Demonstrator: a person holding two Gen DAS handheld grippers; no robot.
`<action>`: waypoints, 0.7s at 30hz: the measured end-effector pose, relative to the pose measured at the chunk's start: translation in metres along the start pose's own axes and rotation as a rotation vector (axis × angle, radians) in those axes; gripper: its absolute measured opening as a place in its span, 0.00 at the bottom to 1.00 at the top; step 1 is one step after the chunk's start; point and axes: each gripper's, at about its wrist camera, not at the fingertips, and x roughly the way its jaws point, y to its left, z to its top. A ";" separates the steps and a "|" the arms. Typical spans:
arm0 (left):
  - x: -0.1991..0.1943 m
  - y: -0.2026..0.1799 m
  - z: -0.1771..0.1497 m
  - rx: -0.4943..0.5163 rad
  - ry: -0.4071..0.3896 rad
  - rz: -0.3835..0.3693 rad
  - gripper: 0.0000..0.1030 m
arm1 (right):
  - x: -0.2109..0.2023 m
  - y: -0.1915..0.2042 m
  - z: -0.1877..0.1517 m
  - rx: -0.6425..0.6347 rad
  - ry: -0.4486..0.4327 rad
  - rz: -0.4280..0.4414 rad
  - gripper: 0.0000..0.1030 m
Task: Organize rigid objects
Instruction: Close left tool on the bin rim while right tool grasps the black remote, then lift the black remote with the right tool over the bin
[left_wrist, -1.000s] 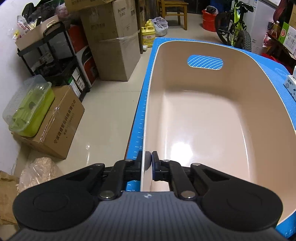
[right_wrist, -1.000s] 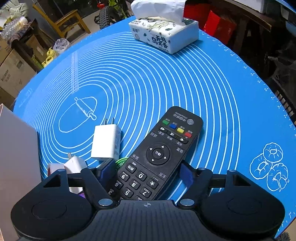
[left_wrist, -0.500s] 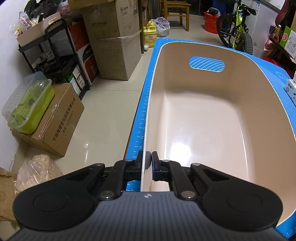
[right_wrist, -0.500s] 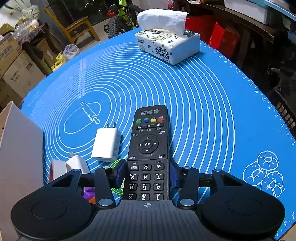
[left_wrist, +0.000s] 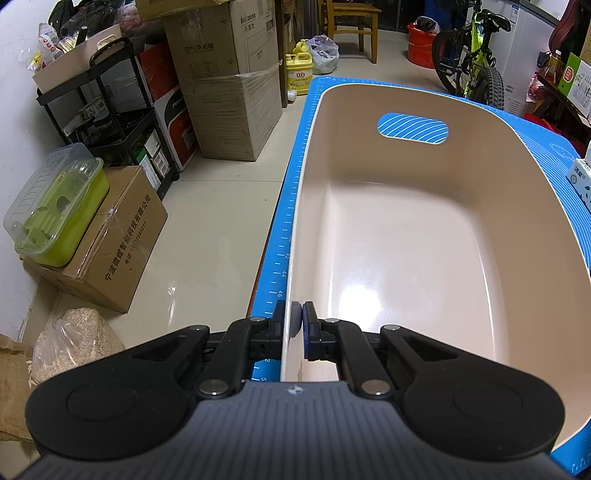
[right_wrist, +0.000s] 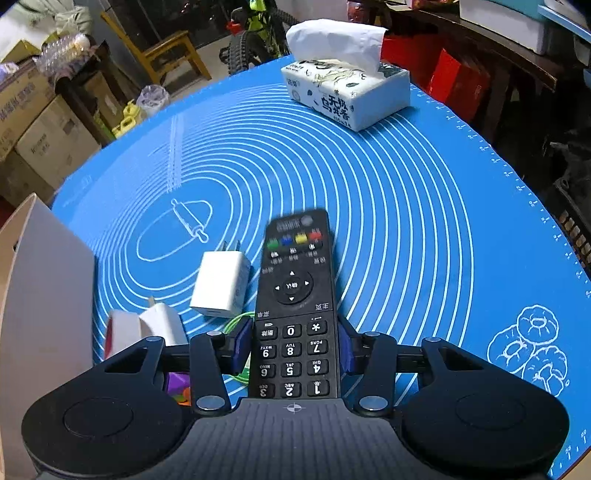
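Note:
My left gripper (left_wrist: 298, 325) is shut on the near left rim of an empty beige plastic bin (left_wrist: 406, 258) standing on the blue mat. My right gripper (right_wrist: 291, 345) is shut on a black remote control (right_wrist: 293, 291), gripping its keypad end; the remote points away and looks lifted off the blue mat (right_wrist: 369, 177). A white charger plug (right_wrist: 221, 286) lies just left of the remote. Another white plug (right_wrist: 162, 319) and a red-and-white item (right_wrist: 118, 328) lie nearer the bin's wall (right_wrist: 44, 295). A green cable (right_wrist: 236, 321) and purple and orange bits show under the gripper.
A tissue pack (right_wrist: 347, 92) stands at the mat's far side, also at the edge of the left wrist view (left_wrist: 581, 184). Left of the table lie floor, cardboard boxes (left_wrist: 110, 243), a black shelf cart (left_wrist: 110, 110). A bicycle (left_wrist: 469, 55) and wooden chair (left_wrist: 351, 26) stand beyond.
My right gripper closed on the remote, turned it straight between the fingers and raised it. My left gripper stayed shut on the bin rim with slight shift.

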 end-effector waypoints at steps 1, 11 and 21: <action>0.000 0.000 0.000 0.002 -0.001 0.000 0.10 | 0.002 0.002 0.001 -0.024 0.004 -0.010 0.51; 0.000 -0.001 -0.001 0.014 -0.005 -0.001 0.10 | 0.014 0.013 0.017 -0.122 0.011 -0.037 0.64; 0.001 -0.002 -0.001 0.014 -0.007 0.004 0.10 | 0.020 0.014 0.016 -0.141 -0.006 -0.043 0.53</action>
